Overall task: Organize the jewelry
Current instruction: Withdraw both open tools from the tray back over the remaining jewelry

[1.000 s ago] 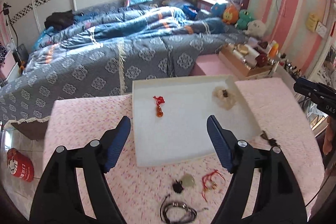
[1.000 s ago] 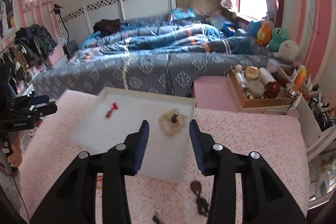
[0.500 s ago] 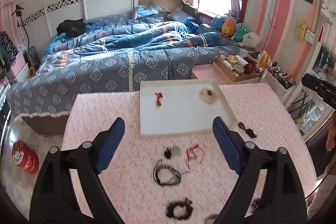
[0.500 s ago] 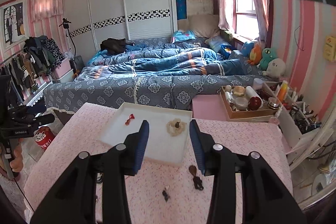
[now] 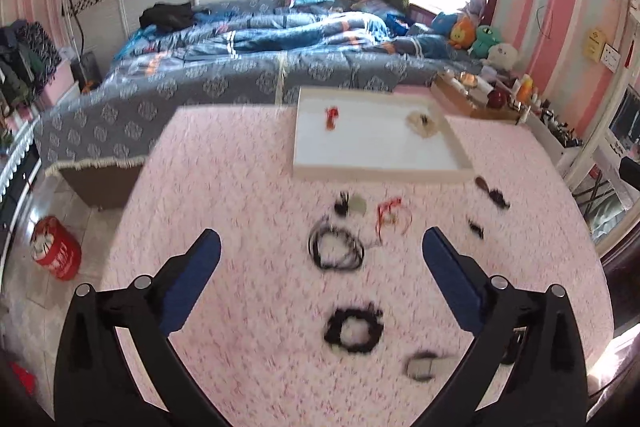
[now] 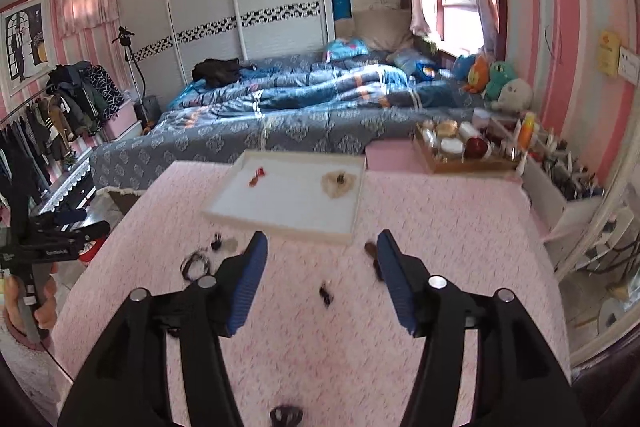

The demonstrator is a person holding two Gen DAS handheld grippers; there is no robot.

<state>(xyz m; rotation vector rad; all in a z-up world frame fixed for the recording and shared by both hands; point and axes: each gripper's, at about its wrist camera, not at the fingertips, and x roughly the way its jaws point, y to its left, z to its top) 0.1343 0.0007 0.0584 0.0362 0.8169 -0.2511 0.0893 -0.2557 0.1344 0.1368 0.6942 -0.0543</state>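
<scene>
Black cord loop (image 5: 337, 247), seemingly tangled, lies ahead between left gripper's (image 5: 320, 255) wide-spread jaws; snagging likely.

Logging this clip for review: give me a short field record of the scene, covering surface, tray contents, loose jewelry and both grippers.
surface: pink tablecloth
tray: white tray, at the table's far side
in tray: red pendant; cream scrunchie
loose on cloth: black cord; red string piece; black scrunchie; several smaller items, blurred
left gripper: open, empty, above the cloth
right gripper: open, empty
</scene>
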